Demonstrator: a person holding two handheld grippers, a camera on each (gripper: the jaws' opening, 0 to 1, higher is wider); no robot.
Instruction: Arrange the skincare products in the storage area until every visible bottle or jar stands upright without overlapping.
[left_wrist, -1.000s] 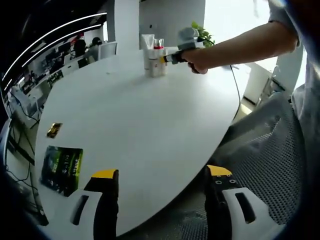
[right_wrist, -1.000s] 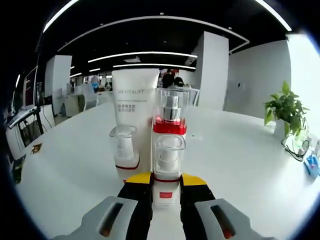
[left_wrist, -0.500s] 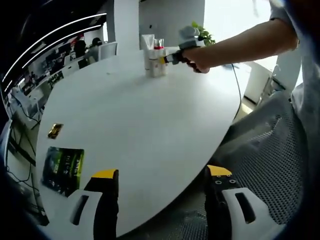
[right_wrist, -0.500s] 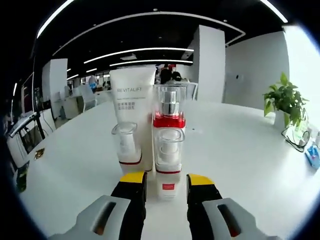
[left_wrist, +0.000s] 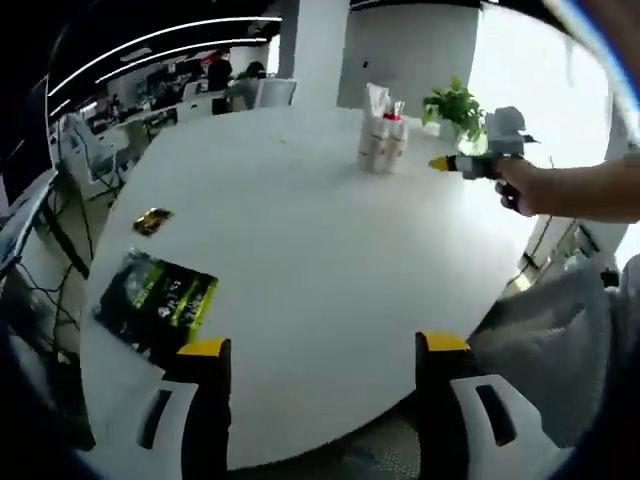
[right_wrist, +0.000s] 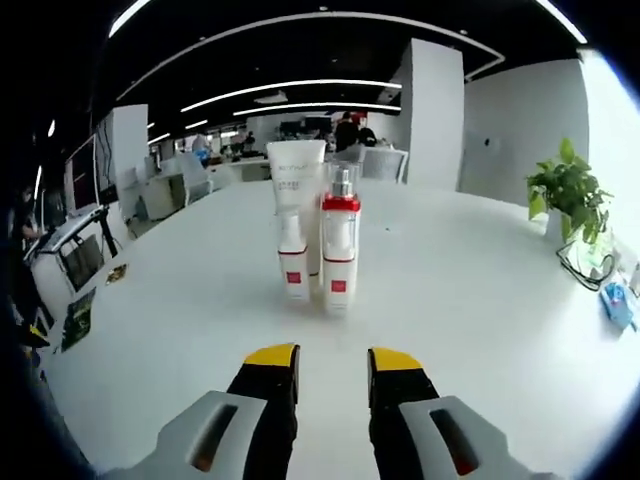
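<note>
Right gripper (right_wrist: 332, 361): jaws parted by a narrow gap, nothing between them, hovering above the white table (right_wrist: 480, 300) short of the skincare products. Directly ahead of its yellow-tipped jaws stand four items in a tight upright cluster: a tall white tube (right_wrist: 296, 180) at the back left, a clear pump bottle with a red collar (right_wrist: 340, 205) at the back right, a small white pump bottle (right_wrist: 293, 262) at the front left, and a second white pump bottle (right_wrist: 337, 262) at the front right. Neighbouring items stand just beside or touching one another; whether they actually touch cannot be told.

Left gripper (left_wrist: 320, 352): jaws wide apart and empty, hanging over the near edge of the table, well apart from the cluster. In the left gripper view the same cluster stands at the far side, with the right gripper, held in a hand (left_wrist: 525, 185), just beside it. A dark green packet (left_wrist: 158, 297) and a small gold packet (left_wrist: 152, 220) lie flat on the table at left. A potted plant (right_wrist: 570, 195) stands at the far right.
</note>
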